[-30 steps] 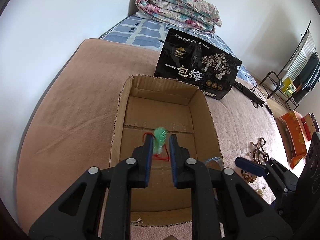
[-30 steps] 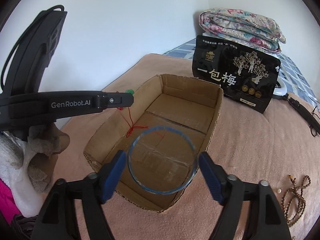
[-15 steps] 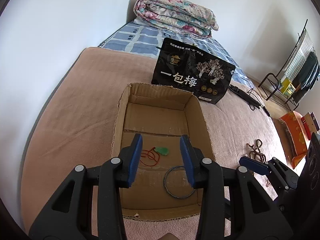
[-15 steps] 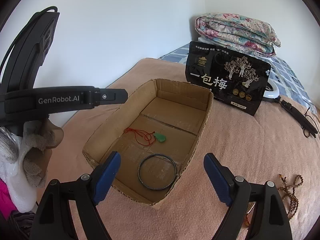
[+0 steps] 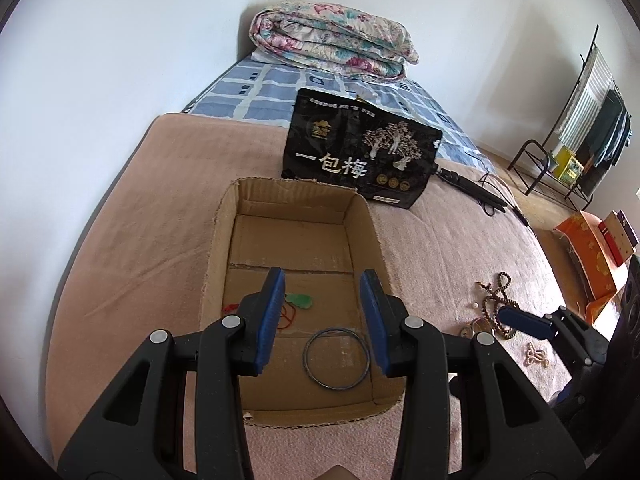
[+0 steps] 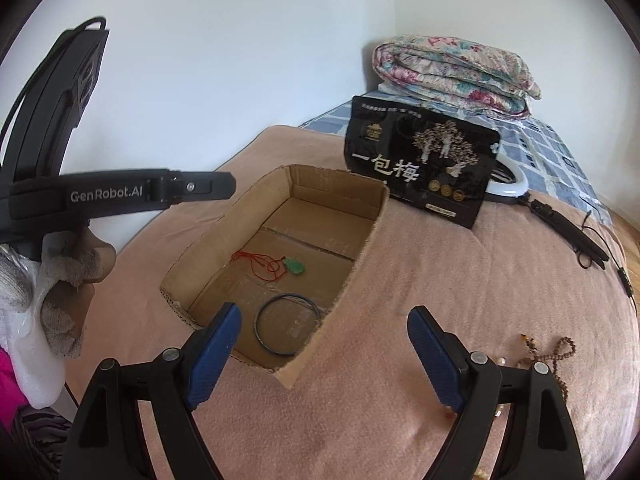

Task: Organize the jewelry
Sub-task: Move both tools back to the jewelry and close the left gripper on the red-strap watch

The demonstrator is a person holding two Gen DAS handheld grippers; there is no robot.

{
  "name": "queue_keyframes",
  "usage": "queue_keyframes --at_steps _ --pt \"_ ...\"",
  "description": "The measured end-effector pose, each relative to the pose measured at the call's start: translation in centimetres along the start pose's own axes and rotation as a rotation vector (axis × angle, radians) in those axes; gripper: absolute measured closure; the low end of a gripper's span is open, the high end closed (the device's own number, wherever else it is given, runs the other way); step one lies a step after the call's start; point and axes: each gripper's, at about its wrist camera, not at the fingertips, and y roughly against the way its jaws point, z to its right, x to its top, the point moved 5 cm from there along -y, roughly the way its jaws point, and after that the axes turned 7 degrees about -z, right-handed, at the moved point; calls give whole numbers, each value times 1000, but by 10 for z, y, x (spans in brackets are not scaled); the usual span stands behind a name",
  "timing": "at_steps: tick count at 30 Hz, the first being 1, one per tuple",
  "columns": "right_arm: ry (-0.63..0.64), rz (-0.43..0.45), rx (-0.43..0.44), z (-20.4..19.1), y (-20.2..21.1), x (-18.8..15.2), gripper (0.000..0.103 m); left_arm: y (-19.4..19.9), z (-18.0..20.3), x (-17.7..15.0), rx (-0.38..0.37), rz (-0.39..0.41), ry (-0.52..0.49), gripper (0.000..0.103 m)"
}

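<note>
pendant (image 5: 301, 301) and bangle (image 5: 337, 358) are lying loose in the box (image 5: 222, 236), since that's my collecting spot. left gripper (image 5: 322, 322) part open, right gripper (image 6: 325, 354) wide, both empty. beads (image 5: 495, 304) out on the blanket (image 5: 132, 240) probably go next.

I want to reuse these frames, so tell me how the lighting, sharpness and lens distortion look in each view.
Left wrist view: even daylight, sharp; fisheye bends the bed edge, dark corners; the cardboard box and bangle read clearly. Right wrist view: equally bright, soft shadows, no glare; the green pendant is crisp, the edges curve.
</note>
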Motion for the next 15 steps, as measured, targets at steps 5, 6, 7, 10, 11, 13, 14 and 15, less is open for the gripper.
queue_keyframes --at_steps 5,6,7,10,11,13,14,15 --pt "-19 17 -39 21 18 -5 16 2 22 -1 -22 0 -35 64" --pt "-26 19 -48 27 22 -7 16 2 26 -2 -28 -1 -41 64" --pt "-33 20 -54 31 25 -9 16 2 31 -2 -33 -2 -45 64" --pt "-54 23 -76 46 34 -14 16 1 44 -3 -53 -9 -58 64" --pt "-61 25 -85 52 38 -15 16 0 49 -4 -56 -11 -66 64" --pt "-71 28 -100 62 44 -18 16 -1 58 -6 -62 -15 -80 64" --pt "-77 29 -109 67 47 -20 16 -1 63 -7 -68 -17 -86 64" --pt "-84 31 -116 73 51 -22 16 -2 68 -8 -74 -20 -94 64"
